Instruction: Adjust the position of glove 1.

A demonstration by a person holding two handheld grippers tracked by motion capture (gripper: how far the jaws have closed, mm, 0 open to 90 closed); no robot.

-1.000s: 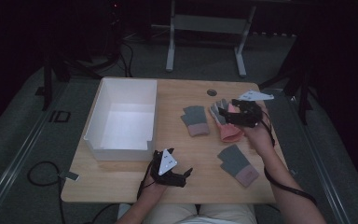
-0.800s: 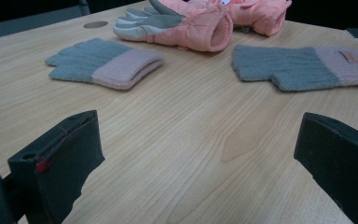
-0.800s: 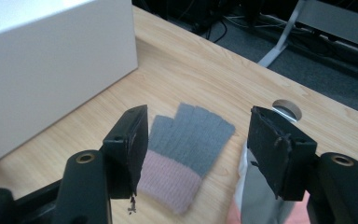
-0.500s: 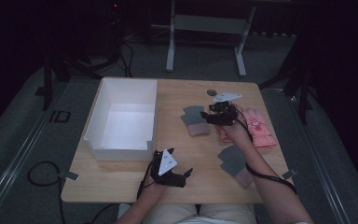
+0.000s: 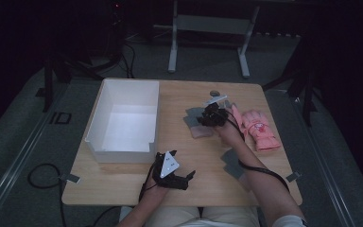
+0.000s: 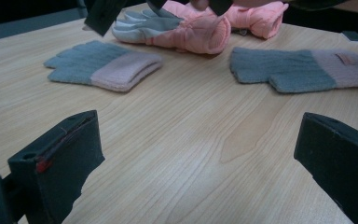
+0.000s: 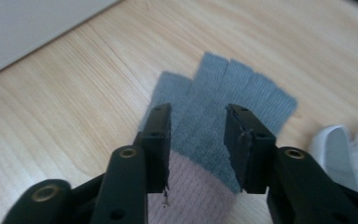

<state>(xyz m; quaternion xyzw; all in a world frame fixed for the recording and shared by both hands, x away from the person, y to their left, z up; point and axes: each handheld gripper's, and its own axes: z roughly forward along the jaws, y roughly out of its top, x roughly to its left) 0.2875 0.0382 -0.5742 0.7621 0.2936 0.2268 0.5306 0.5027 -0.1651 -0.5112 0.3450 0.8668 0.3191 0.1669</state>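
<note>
i have moved my right gripper (image 7: 198,147) from the pink glove (image 5: 261,130) down over the grey glove (image 7: 223,100) at table centre, 3 o'clock of the box (image 5: 123,156), jaws just narrowing, part open astride it, nothing gripped yet.

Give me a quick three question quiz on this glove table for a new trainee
1. Which glove is the right gripper over?
2. True or false: the white bin holds a glove.
3. The left gripper jaws are: A wide apart, B clamped on cloth.

Key: 1. The grey glove with pink cuff nearest the bin; it lies between the jaws, which have just been closing. 2. False. 3. A.
</note>
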